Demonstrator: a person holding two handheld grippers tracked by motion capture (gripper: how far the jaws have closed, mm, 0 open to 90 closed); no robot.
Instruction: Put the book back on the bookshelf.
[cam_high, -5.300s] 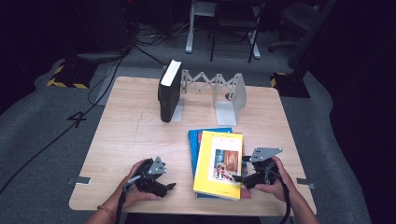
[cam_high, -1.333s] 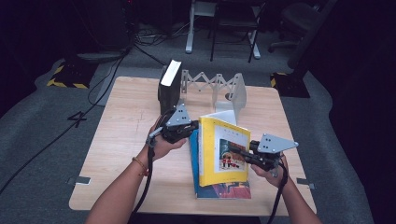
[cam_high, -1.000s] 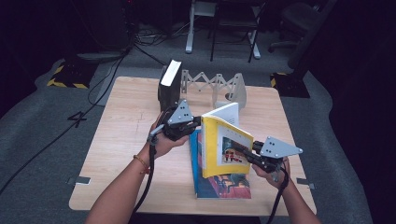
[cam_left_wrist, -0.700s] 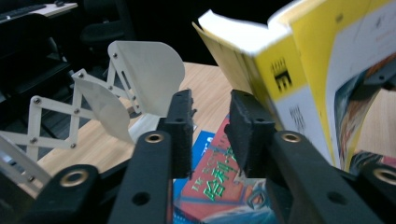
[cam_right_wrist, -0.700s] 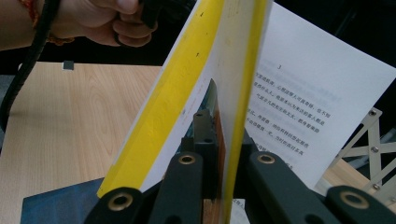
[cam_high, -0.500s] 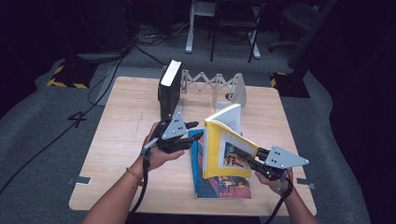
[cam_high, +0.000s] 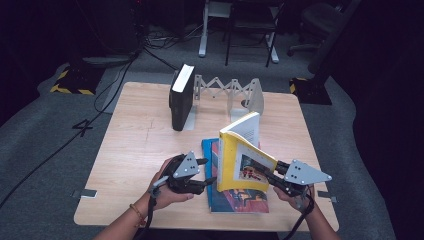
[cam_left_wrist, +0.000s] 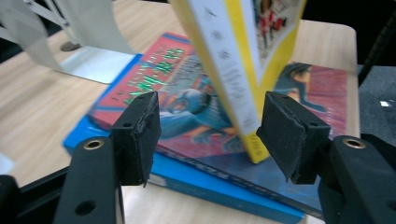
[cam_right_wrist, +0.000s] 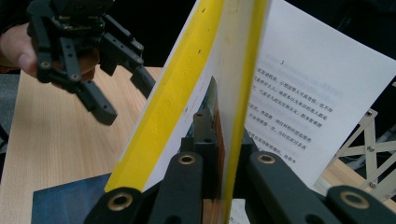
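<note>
A yellow book (cam_high: 239, 159) stands tilted on its lower edge on a red-and-blue book (cam_high: 239, 201) that lies flat on the table. My right gripper (cam_high: 264, 174) is shut on the yellow book's front cover; in the right gripper view the jaws pinch the cover (cam_right_wrist: 233, 140), with a white printed page (cam_right_wrist: 299, 93) fanned out behind. My left gripper (cam_high: 209, 170) stands open just left of the yellow book and apart from it. In the left gripper view the book's spine (cam_left_wrist: 224, 60) rises beyond the open gripper (cam_left_wrist: 210, 126), above the flat book (cam_left_wrist: 163, 88).
A thick black book (cam_high: 181, 97) stands upright at the left end of a grey folding book rack (cam_high: 235, 92) at the back of the wooden table (cam_high: 135, 145). A blue book (cam_left_wrist: 201, 186) lies under the red one. My left gripper (cam_right_wrist: 112, 79) also appears in the right gripper view.
The yellow book, flat on the stack at first, has been raised upright by my right gripper. Over the last half second my left gripper has drawn back from the book toward the front edge.
</note>
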